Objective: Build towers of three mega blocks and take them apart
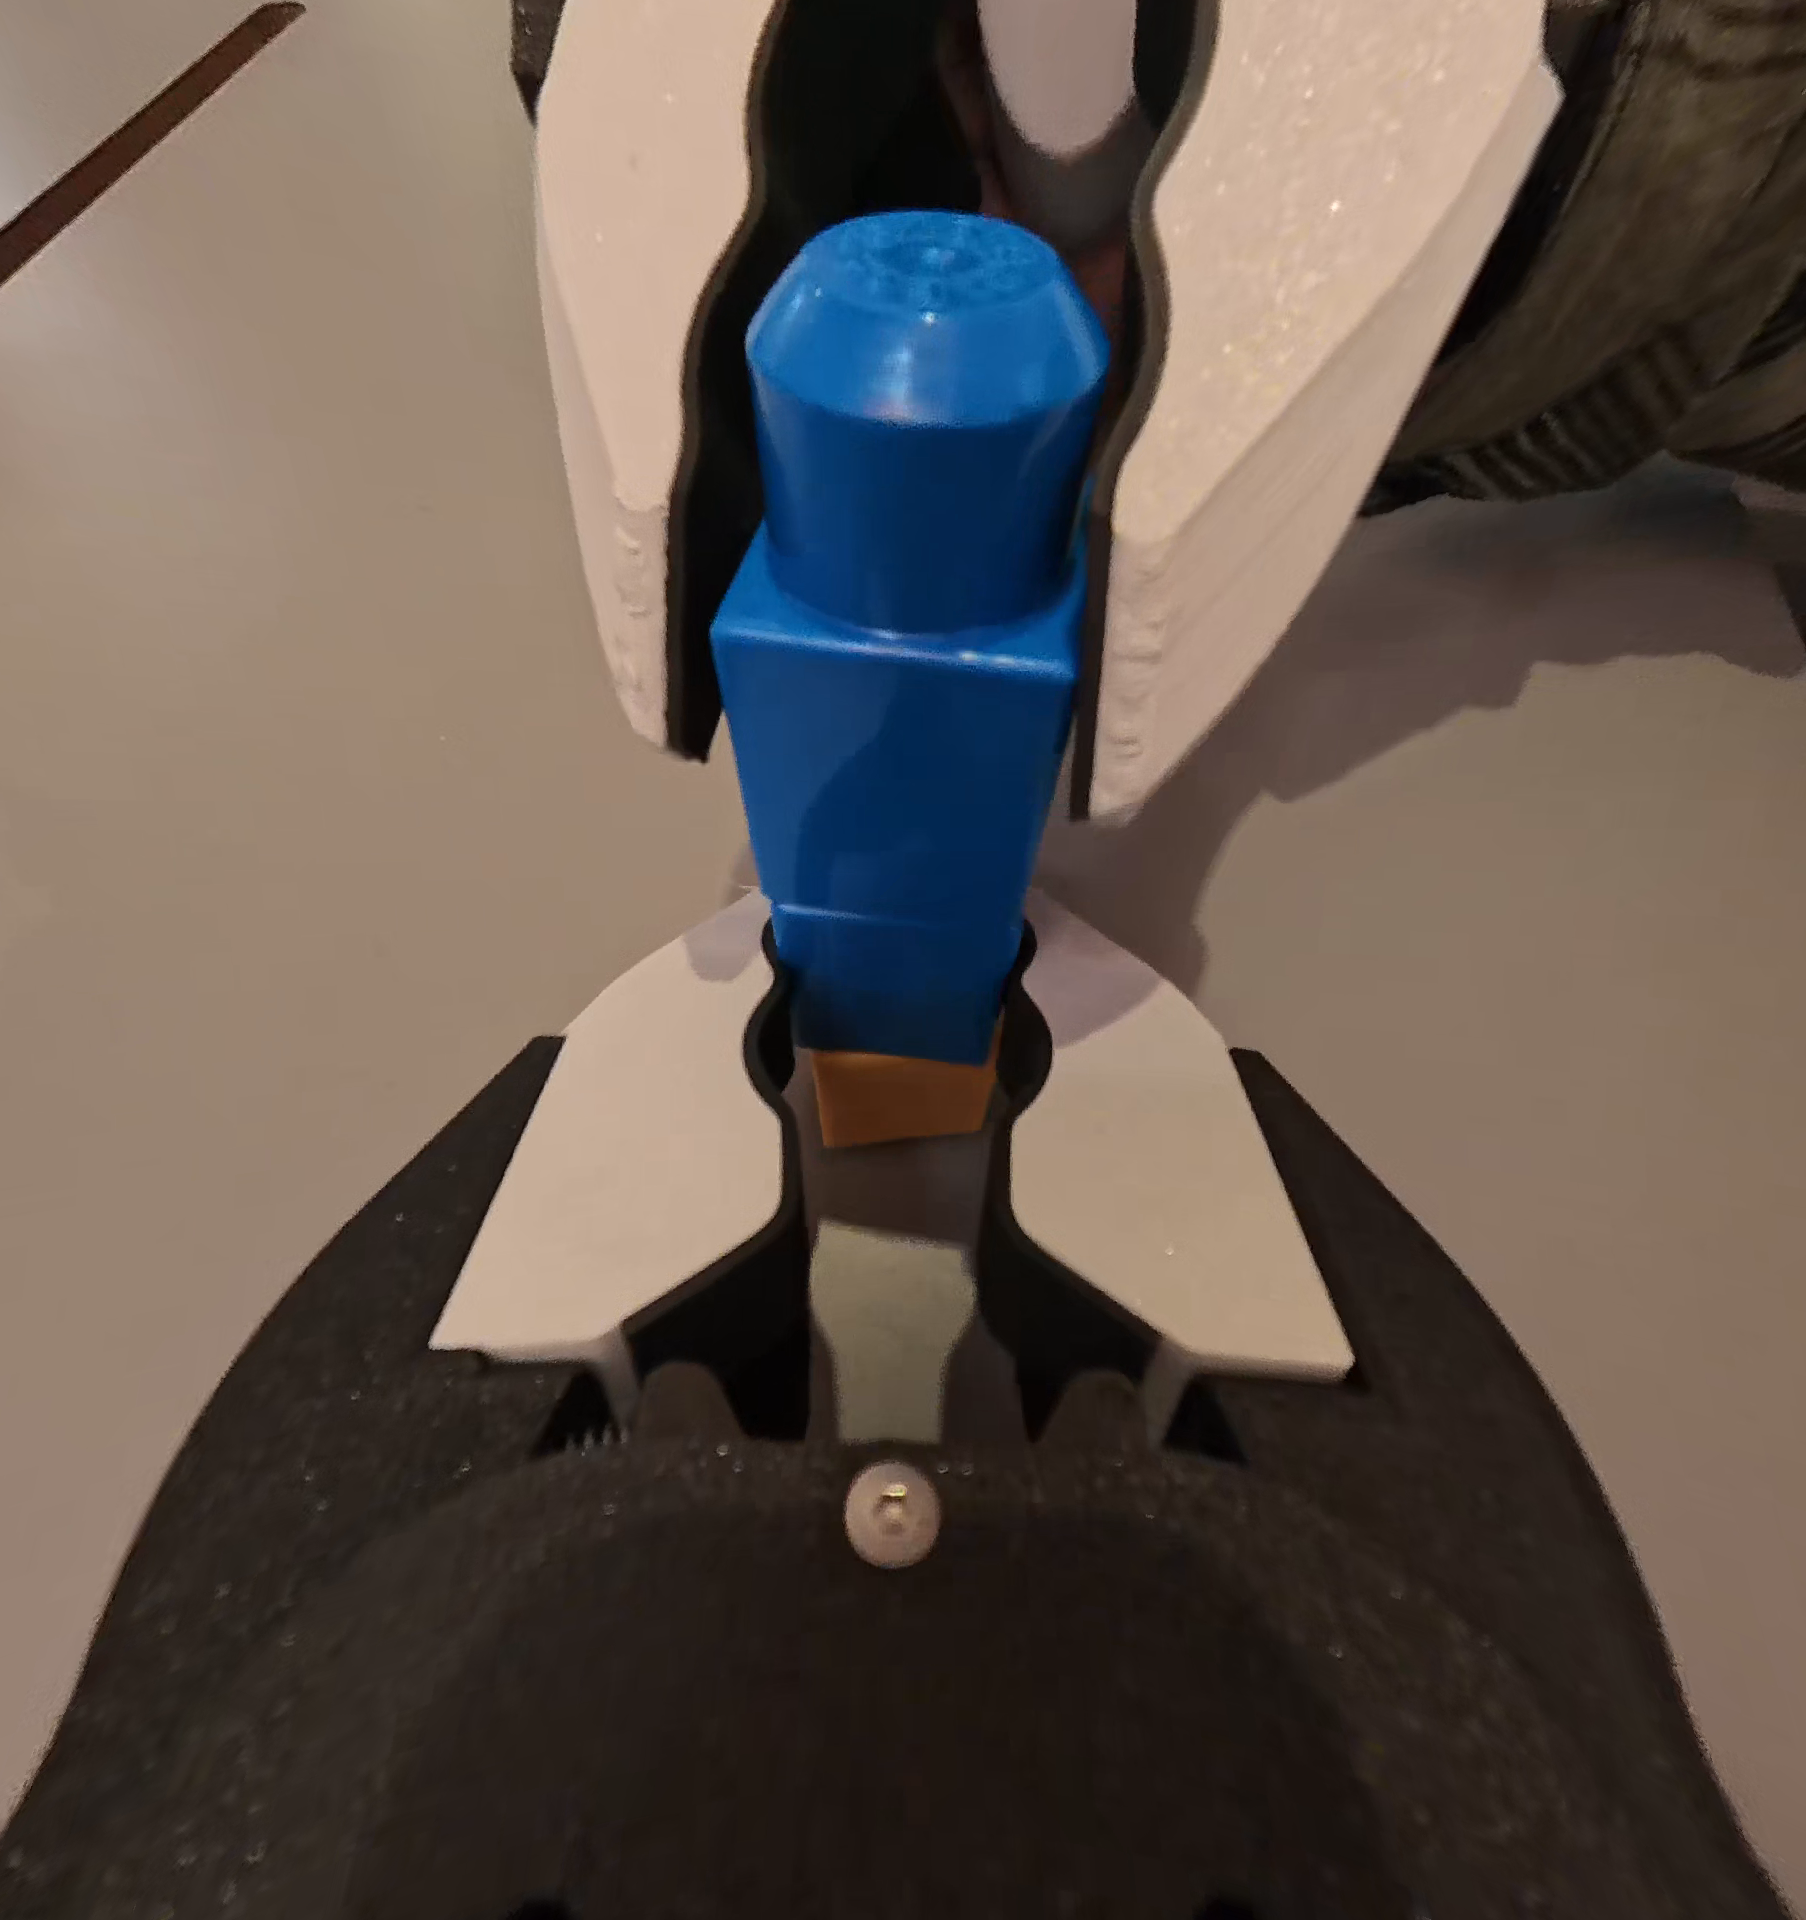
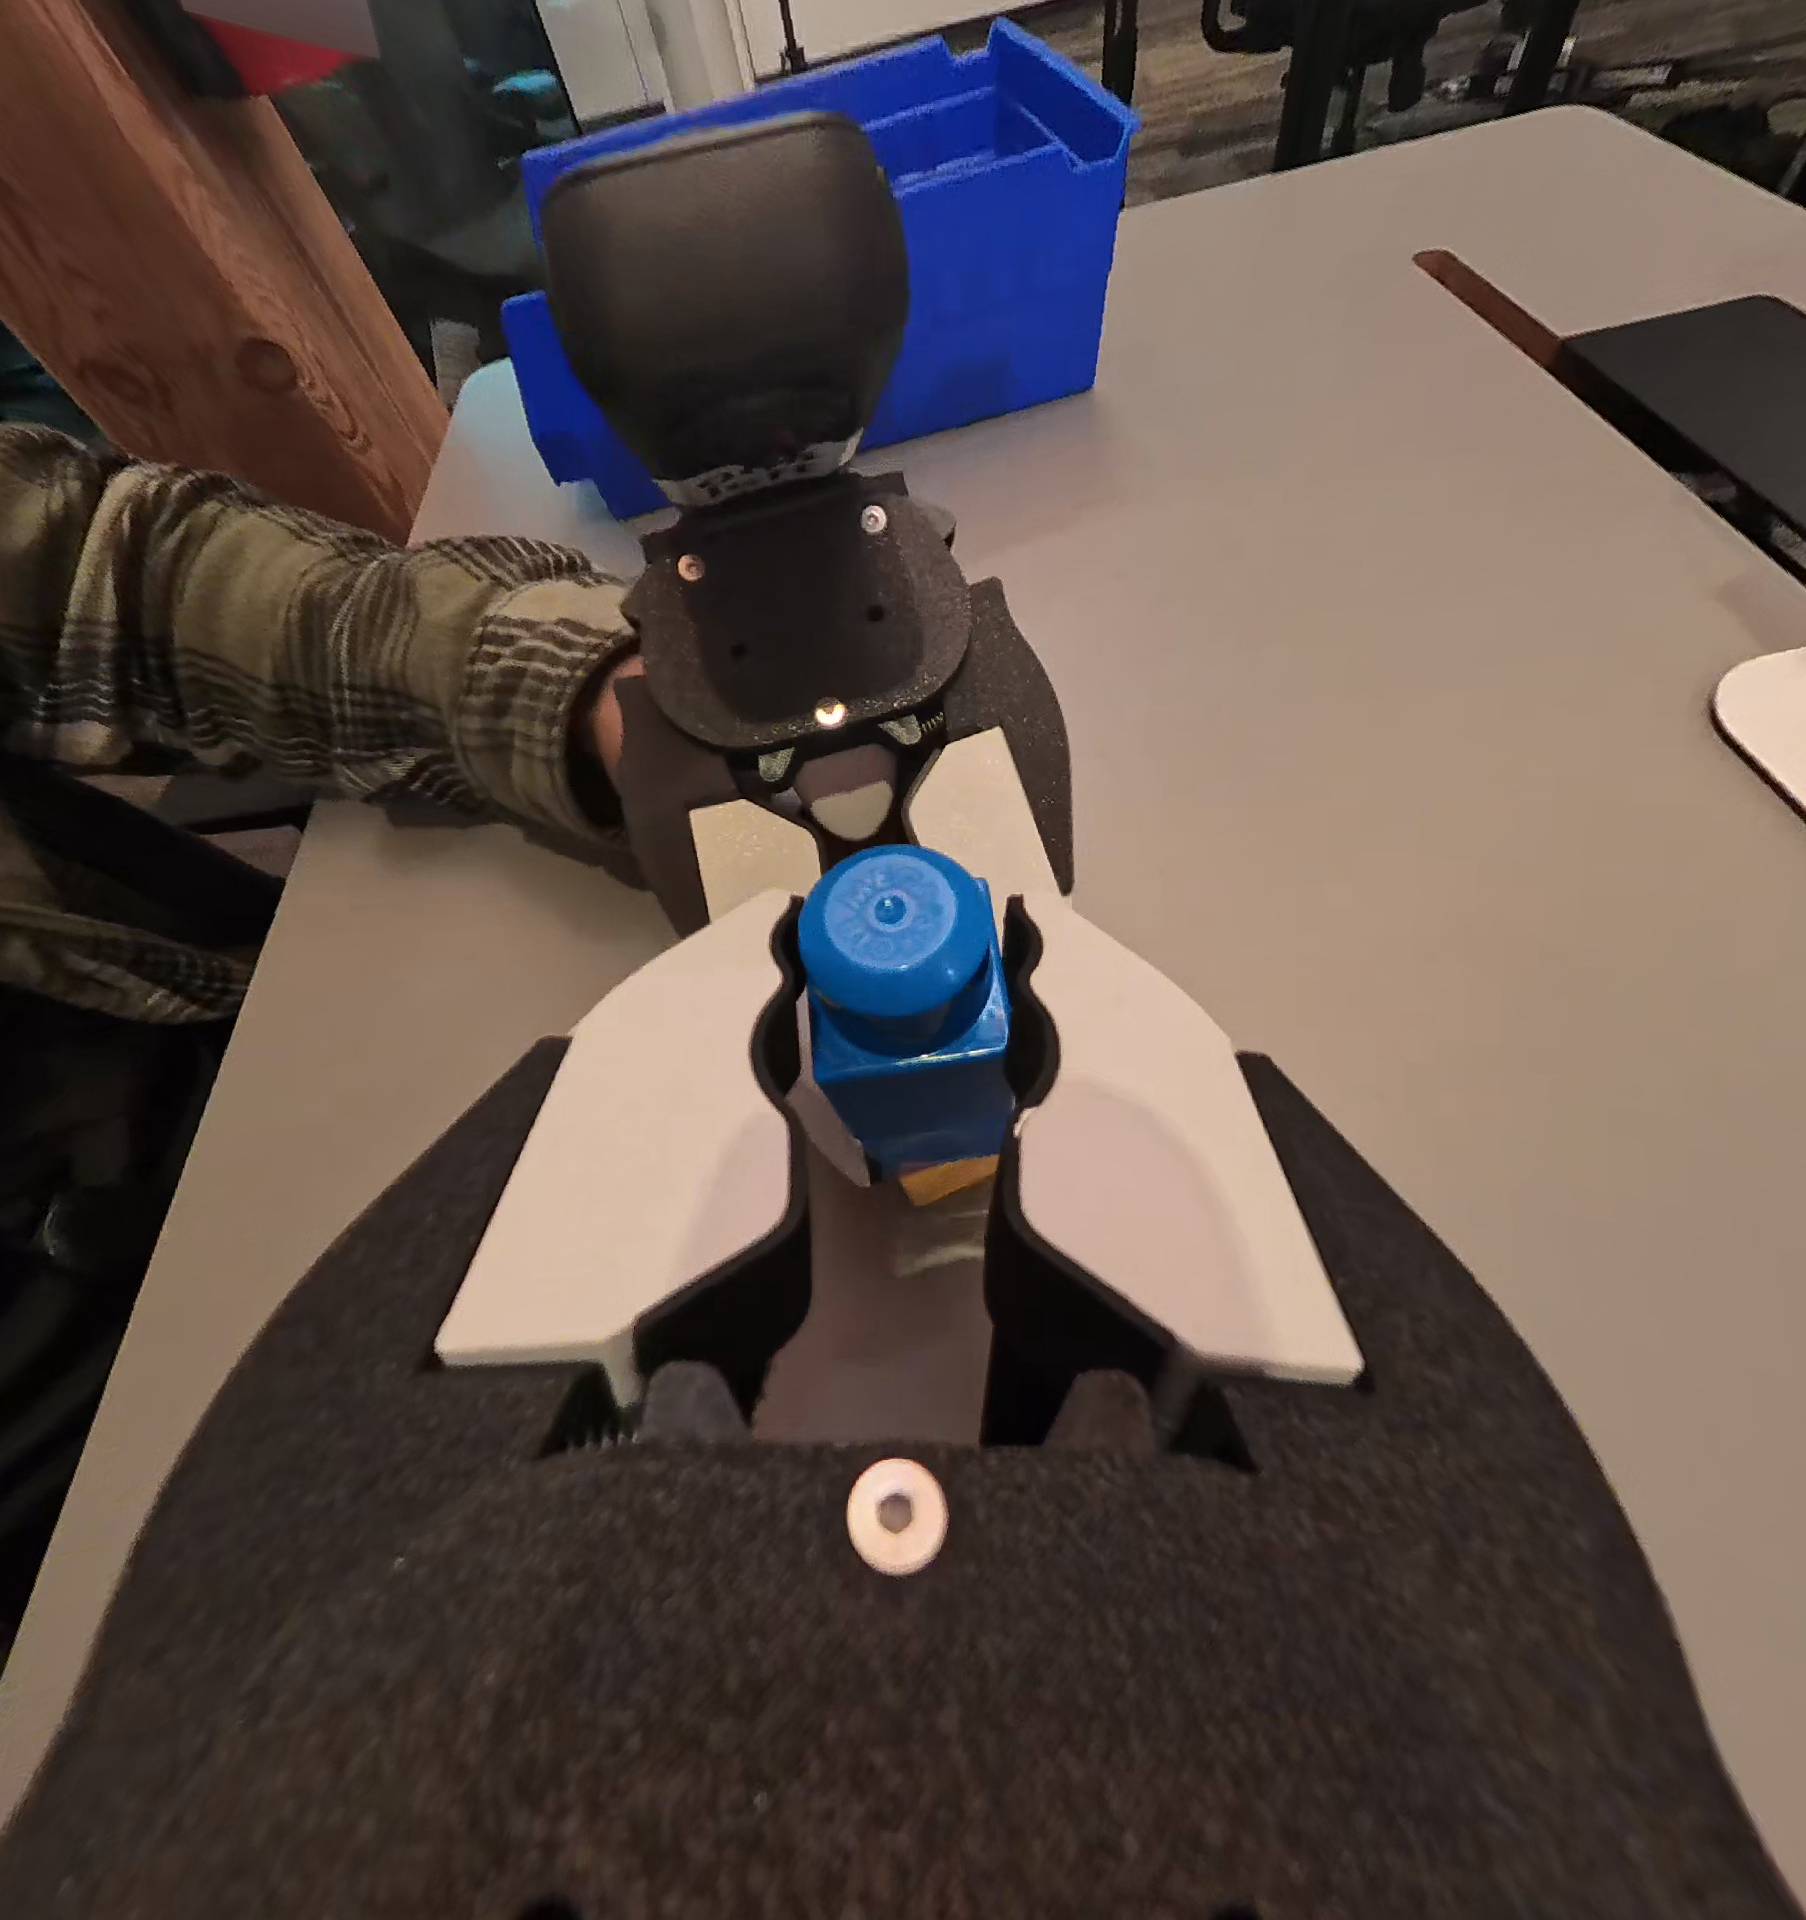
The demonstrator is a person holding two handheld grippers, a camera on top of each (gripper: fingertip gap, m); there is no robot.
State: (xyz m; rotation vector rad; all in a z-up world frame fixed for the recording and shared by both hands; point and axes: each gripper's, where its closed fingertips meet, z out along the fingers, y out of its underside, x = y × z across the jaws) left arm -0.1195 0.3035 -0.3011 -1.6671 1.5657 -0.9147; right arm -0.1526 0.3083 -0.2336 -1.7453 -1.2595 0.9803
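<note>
A tower of three blocks stands between both grippers: a top blue block [image 1: 909, 644] with a round stud, a second blue block [image 1: 894, 982] under it, and a yellow block [image 1: 899, 1107] at the bottom. My left gripper [image 1: 899, 977] is shut on the second blue block. My right gripper [image 2: 904, 1008] is shut on the top blue block [image 2: 909, 1081] and comes in from the opposite side, as the left wrist view [image 1: 899, 748] shows. The yellow block [image 2: 946, 1179] barely shows below. I cannot tell whether the tower rests on the grey table [image 2: 1398, 831].
A blue bin [image 2: 992, 239] stands at the table's far edge behind the left gripper's black body [image 2: 795, 623]. A plaid sleeve [image 2: 255, 644] reaches in from the left, beside a wooden post [image 2: 151, 260]. A black flat thing [image 2: 1730, 384] and a white one [image 2: 1803, 727] lie at right.
</note>
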